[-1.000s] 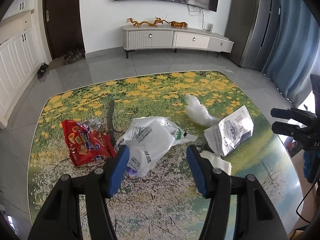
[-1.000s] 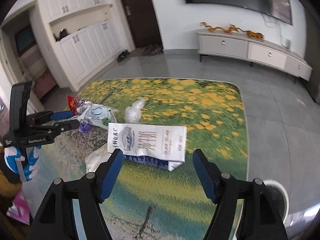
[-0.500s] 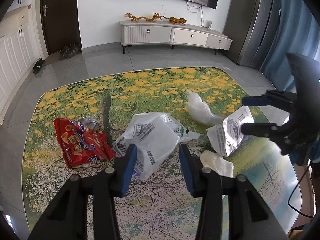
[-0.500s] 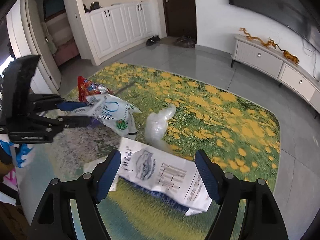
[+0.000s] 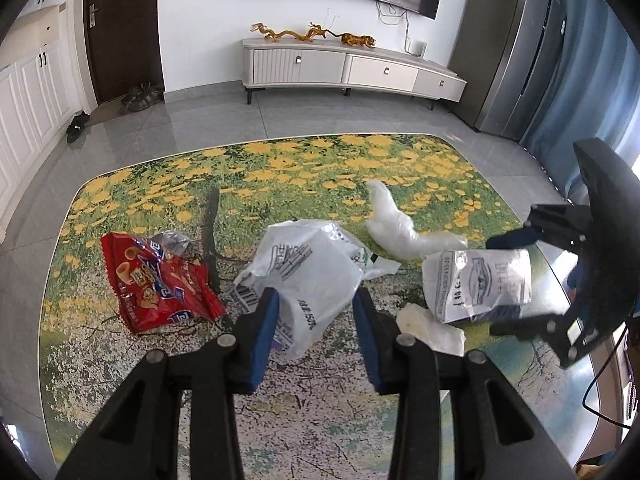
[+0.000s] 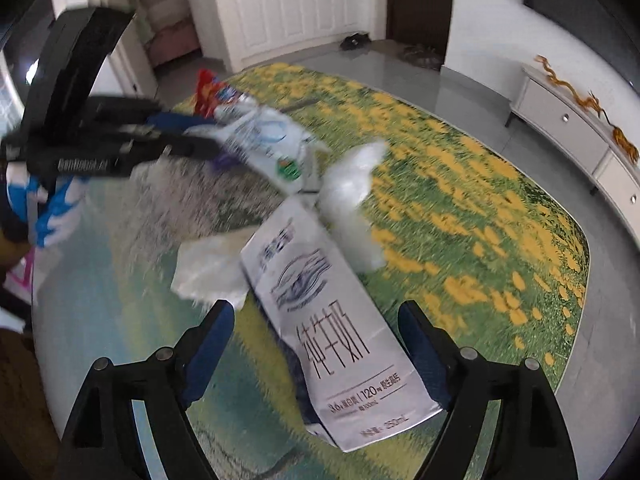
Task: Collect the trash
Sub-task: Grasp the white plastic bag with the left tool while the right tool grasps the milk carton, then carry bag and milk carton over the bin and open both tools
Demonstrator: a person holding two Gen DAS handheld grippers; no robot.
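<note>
A white plastic bag (image 5: 312, 276) lies on the flower-print table (image 5: 280, 168); my left gripper (image 5: 316, 312) is open, its fingers on either side of the bag's near end. In the right wrist view the left gripper (image 6: 188, 136) reaches into that bag (image 6: 272, 148). A white milk carton (image 6: 332, 316) lies flat between the fingers of my open right gripper (image 6: 316, 336). In the left wrist view the right gripper (image 5: 504, 280) straddles the carton (image 5: 476, 284). A red snack packet (image 5: 156, 284), a clear crumpled bag (image 5: 400, 228) and a crumpled tissue (image 5: 428, 328) also lie on the table.
A small foil wrapper (image 5: 172, 240) lies beside the red packet. A TV cabinet (image 5: 348, 72) stands against the far wall, with grey floor tiles between it and the table. A cable (image 5: 600, 380) hangs off the table's right edge.
The left gripper has moved forward and narrowed around the white bag's end. The right gripper has swung left and moved in, so the carton now lies between its fingers.
</note>
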